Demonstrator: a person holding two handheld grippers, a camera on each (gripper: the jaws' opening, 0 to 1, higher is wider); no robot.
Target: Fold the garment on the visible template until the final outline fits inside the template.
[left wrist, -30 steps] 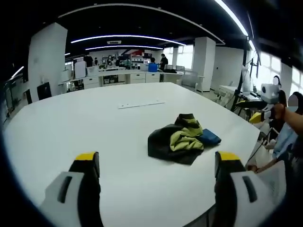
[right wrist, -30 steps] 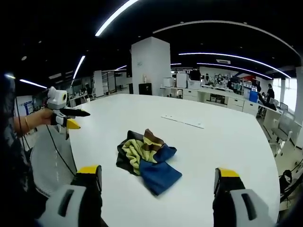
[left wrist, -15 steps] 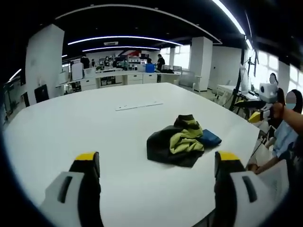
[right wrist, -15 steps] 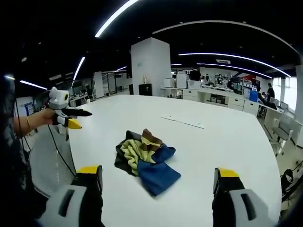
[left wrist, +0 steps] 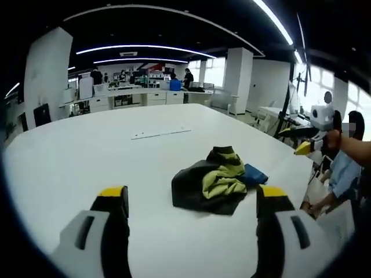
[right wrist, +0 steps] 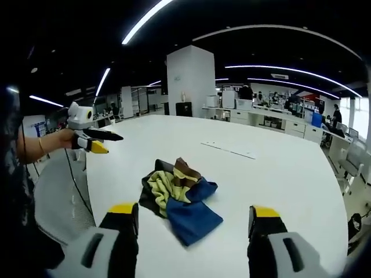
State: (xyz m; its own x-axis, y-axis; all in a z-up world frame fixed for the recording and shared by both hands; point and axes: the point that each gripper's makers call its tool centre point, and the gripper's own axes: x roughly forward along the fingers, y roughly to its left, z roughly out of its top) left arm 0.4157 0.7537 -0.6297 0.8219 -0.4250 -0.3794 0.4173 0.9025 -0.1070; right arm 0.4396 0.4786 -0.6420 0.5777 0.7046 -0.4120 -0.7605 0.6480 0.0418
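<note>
- A large white table (left wrist: 69, 156) spread across an open office, and both handheld grippers looked over it from opposite sides of one crumpled garment.
- The garment (left wrist: 215, 184) (right wrist: 177, 198) lay bunched in a heap on the tabletop, black, yellow-green and blue with a brown fold on top; no template outline could be made out beneath it, though the fisheye views were too coarse to rule one out.
- A thin pale strip (right wrist: 228, 150) lay flat on the table well beyond the heap, apart from it.
- From the left gripper (left wrist: 193, 200), the heap sat ahead and a little right of centre, its blue corner pointing away to the right.
- From the right gripper (right wrist: 195, 215), the heap sat ahead and slightly left, with the blue panel nearest the jaws and the heap's long axis running roughly away from the camera.
- Both grippers had their jaws spread wide and held nothing, hovering above the table short of the cloth.
- Judging by how close the blue edge lay to its jaws, the right gripper seemed the nearer, so a first grasp would likely fall to it at that blue corner.
</note>
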